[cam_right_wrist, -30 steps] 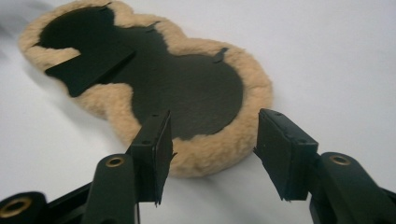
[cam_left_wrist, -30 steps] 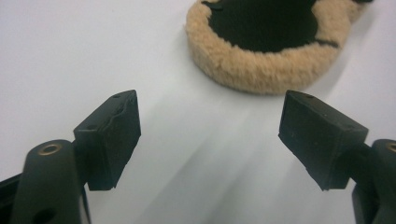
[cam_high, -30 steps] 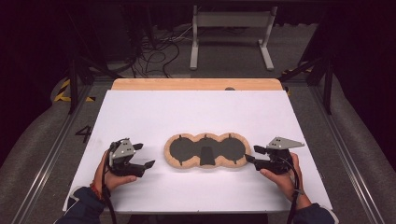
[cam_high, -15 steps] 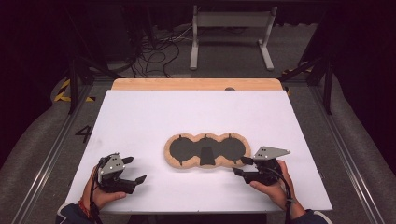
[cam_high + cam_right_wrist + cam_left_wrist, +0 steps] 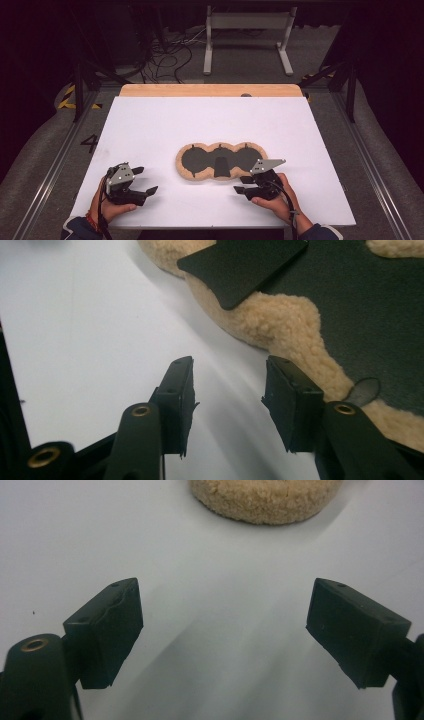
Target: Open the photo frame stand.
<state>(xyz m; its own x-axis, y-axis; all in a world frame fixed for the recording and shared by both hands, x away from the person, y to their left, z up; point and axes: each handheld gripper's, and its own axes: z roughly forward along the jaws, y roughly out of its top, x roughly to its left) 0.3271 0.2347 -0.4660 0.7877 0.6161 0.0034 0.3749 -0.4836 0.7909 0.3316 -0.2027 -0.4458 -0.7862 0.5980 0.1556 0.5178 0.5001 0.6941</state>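
Since the earlier frame both hands have drawn back toward the near edge of the desk (image 5: 150, 125), away from the fleece-edged mat (image 5: 186, 170) that lies flat at the middle of the white top. The left claw (image 5: 142, 181) sits well apart from the mat's left lobe, its jaws spread wide with nothing between them; in the left gripper view the woolly rim (image 5: 265, 502) lies ahead, untouched. The right claw (image 5: 241, 184) rests just beside the mat's near right edge, its jaws half parted, having just been closing, with only bare desk between them. A black tab (image 5: 240, 265) lies across the dark inner face. This looks like the approach before a pick-up or fold: the right claw would next need to slide a jaw under the fleece border and pinch it. No brand, label or readable writing shows on the mat.
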